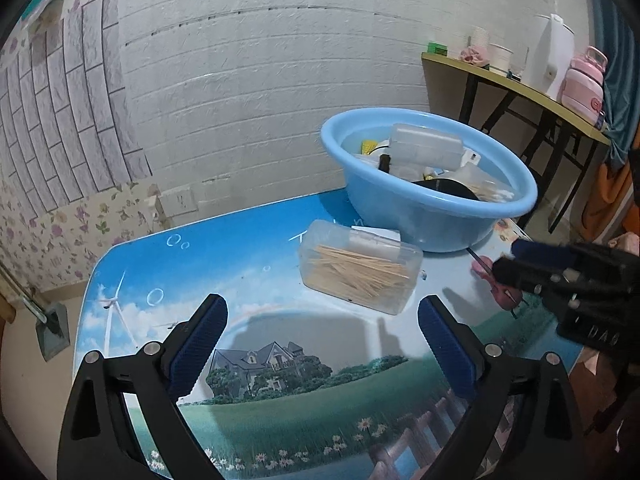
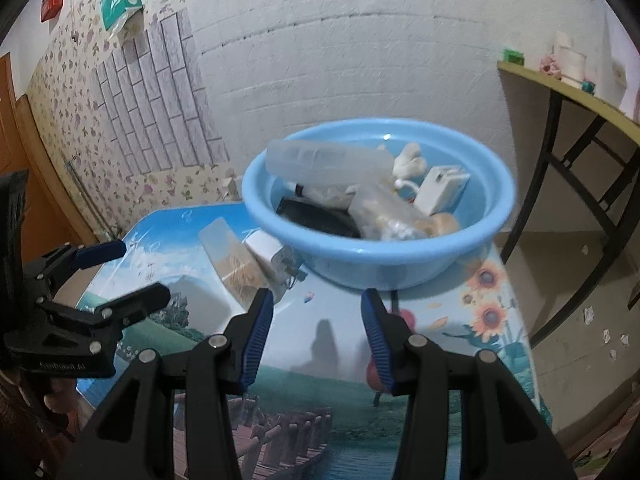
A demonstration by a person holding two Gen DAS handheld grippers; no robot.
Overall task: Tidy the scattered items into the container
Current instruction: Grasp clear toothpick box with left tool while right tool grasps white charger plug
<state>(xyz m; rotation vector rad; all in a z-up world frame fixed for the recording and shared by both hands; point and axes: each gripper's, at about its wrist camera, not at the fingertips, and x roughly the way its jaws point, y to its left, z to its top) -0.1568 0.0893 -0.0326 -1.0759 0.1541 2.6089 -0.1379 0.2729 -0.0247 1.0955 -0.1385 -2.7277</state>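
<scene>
Both grippers (image 1: 322,322) (image 2: 317,312) gape empty over a landscape-printed table (image 1: 280,400) beside white brick wall (image 1: 280,60).

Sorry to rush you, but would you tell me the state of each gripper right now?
Left gripper: open, holding nothing, above the picture-printed table.
Right gripper: open, holding nothing.

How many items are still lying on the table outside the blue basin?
3: a clear plastic box of toothpicks before the blue plastic basin, a white block beside it, a small pink violin-shaped object right of them. Others may be hidden.
</scene>
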